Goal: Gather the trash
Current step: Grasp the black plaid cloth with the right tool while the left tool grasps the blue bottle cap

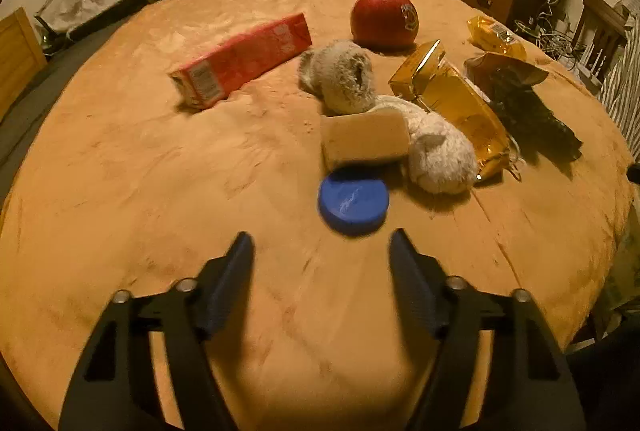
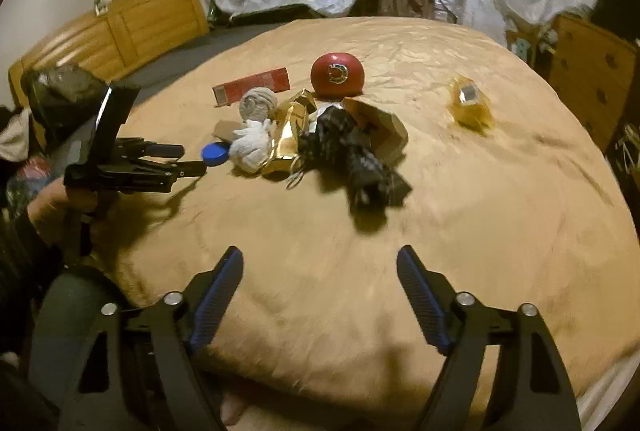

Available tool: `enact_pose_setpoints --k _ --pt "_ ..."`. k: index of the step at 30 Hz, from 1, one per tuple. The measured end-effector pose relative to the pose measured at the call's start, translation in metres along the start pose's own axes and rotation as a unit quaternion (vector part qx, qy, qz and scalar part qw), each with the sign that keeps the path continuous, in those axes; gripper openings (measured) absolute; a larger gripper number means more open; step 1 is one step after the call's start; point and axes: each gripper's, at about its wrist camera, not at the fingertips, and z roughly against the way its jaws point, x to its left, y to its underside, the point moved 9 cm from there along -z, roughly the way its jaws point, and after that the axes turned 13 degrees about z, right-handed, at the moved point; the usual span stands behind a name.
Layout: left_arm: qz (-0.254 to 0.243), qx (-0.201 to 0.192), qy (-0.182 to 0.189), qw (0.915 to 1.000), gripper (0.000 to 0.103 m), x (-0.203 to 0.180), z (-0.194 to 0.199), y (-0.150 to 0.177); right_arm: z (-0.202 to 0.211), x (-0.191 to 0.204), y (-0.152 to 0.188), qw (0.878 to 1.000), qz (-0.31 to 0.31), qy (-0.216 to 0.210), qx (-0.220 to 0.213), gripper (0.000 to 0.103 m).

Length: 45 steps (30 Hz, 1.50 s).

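A tan blanket (image 1: 160,191) covers the bed, and the trash lies on it in a loose group. The left gripper (image 1: 322,247) has its fingers wide apart and holds nothing; the blue lid (image 1: 353,205) lies just in front of them, not touched. Behind the lid is a tan sponge block (image 1: 366,139), touching a white sock (image 1: 436,151), and a grey sock ball (image 1: 340,75) is just behind that. To the right lie a gold foil wrapper (image 1: 456,99) and a dark crumpled wrapper (image 1: 528,107), side by side. A red carton (image 1: 244,61) lies flat to the left, a red ball (image 1: 384,18) stands behind the group, and a small yellow packet (image 1: 496,37) lies apart at the far right.

The right gripper (image 2: 320,263) also has its fingers wide apart and empty, above bare blanket, near the dark wrapper. In its view the left gripper is seen from the side, pointing at the lid.
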Motion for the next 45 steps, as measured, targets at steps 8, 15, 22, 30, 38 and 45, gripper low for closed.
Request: enact_pose_setpoints --k 8,15,22,30,38,45 --pt "0.000 -0.003 0.005 1.0000 0.056 -0.008 -0.015 -0.020 -0.072 -0.032 -0.030 0.998 0.033 0.011 0.055 0.071" --pt "0.012 -0.011 0.021 0.9996 0.037 -0.006 -0.011 -0.019 -0.097 -0.027 -0.025 0.997 0.026 0.002 0.071 0.020" --pt "0.024 -0.003 0.023 0.9994 0.028 0.004 0.010 0.017 -0.058 0.010 0.012 0.996 0.006 -0.029 0.087 0.019" --pt "0.026 -0.026 0.018 0.9991 0.057 0.002 0.019 0.024 -0.025 0.034 0.011 0.996 0.029 -0.045 0.074 0.066" --pt "0.032 -0.020 0.020 0.9991 0.065 -0.006 0.007 0.014 -0.051 0.031 -0.010 0.992 0.056 -0.064 0.093 0.071" --pt "0.020 -0.024 -0.018 0.9994 0.052 -0.016 -0.005 0.005 -0.082 0.032 -0.005 0.988 0.065 -0.053 0.127 0.054"
